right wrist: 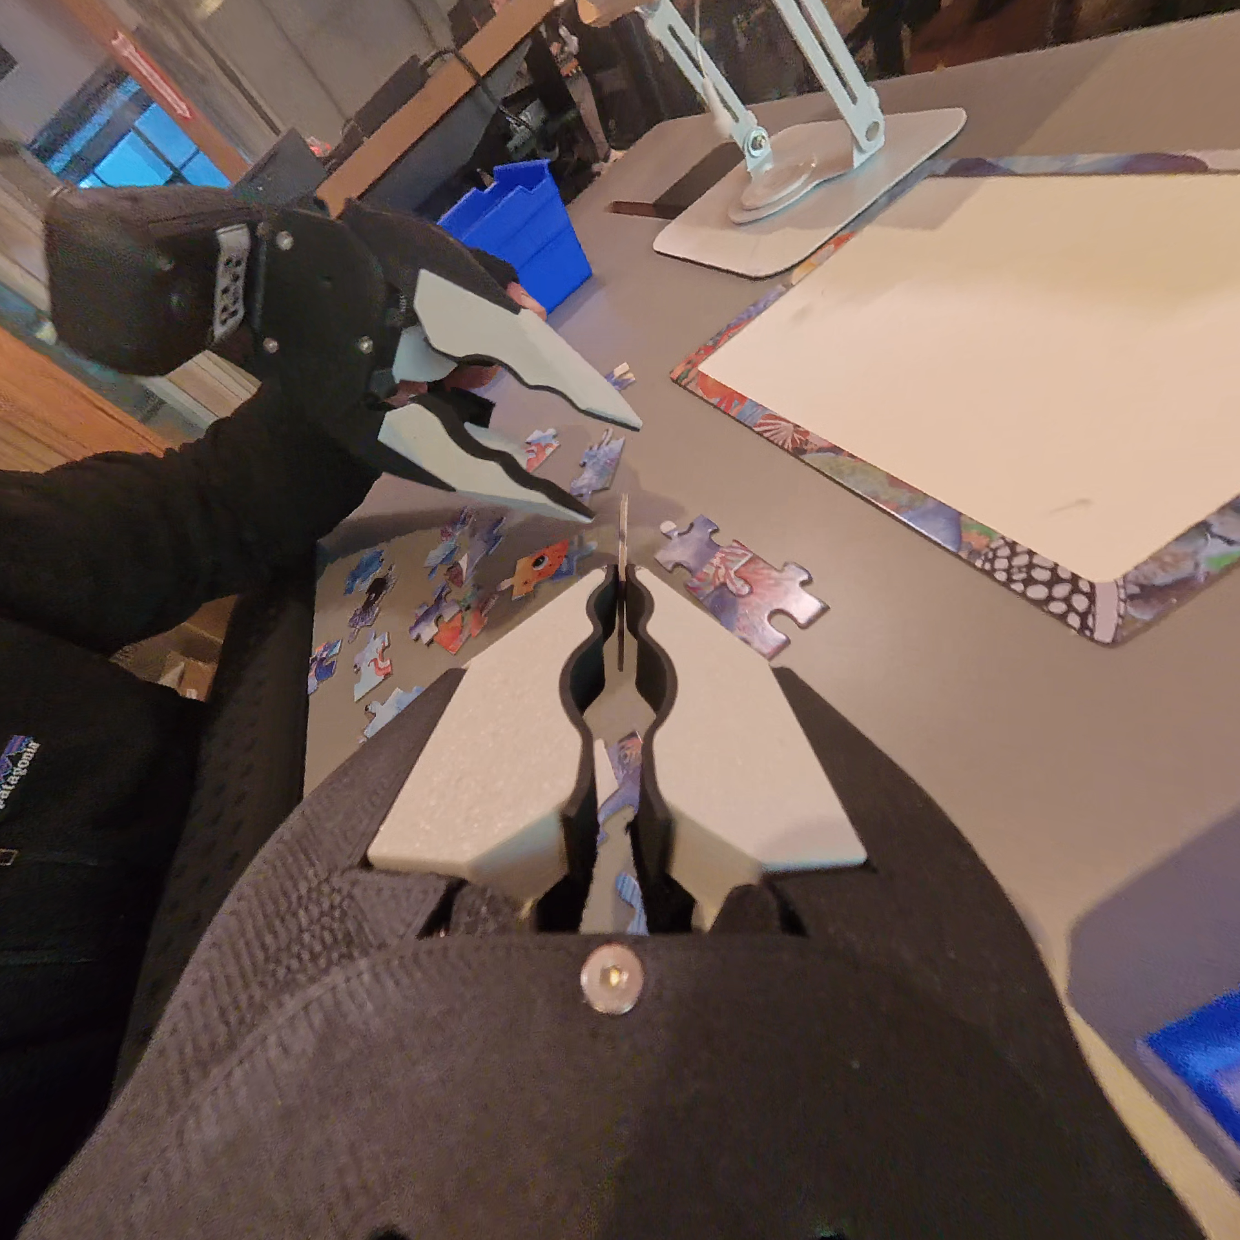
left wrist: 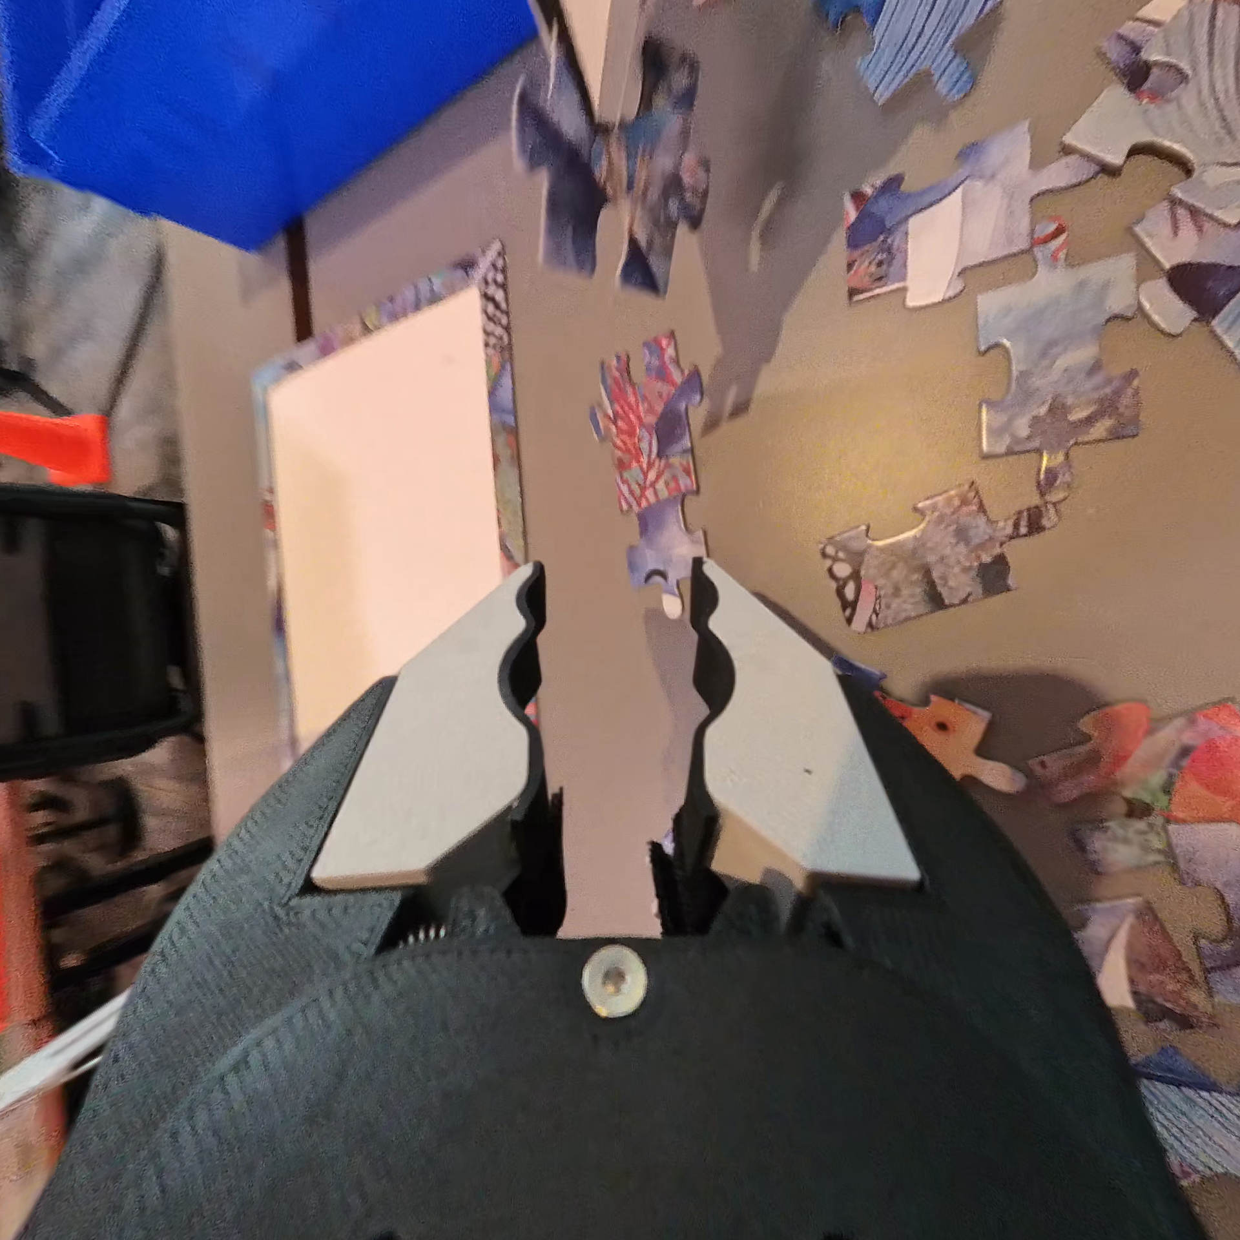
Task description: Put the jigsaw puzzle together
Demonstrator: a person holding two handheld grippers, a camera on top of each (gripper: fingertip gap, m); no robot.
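From the left wrist view, the left gripper (left wrist: 617, 584) hangs over a grey-tan table (left wrist: 805, 470) with its grey fingers (left wrist: 456, 725) spread and nothing between them. Just beyond the tips lies a joined pair of pieces (left wrist: 647, 456), coral-red and blue. To the left sits the puzzle tray (left wrist: 382, 510), a blank white board with a patterned border. Loose pieces (left wrist: 1047, 376) are scattered to the right, and a denser heap (left wrist: 1167, 792) lies near right. At far centre a blurred blue piece (left wrist: 617, 174) is in the air, held by the other gripper. A blue bin (left wrist: 235, 100) fills the far left.

From the right wrist view, the right gripper (right wrist: 623, 577) is pinching a held piece (right wrist: 622, 537) edge-on between its tips, upright above the table (right wrist: 939, 704). The joined pair (right wrist: 738, 580) lies just right of it. The left gripper (right wrist: 614, 470), open, is at the left, held by a person in a black sleeve (right wrist: 134, 523). Scattered pieces (right wrist: 429, 590) lie beneath it. The tray (right wrist: 973, 376) takes up the far right, with a silver stand base (right wrist: 872, 188) beyond it and the blue bin (right wrist: 530, 235) far left. Desks and a window fill the blurred room behind.
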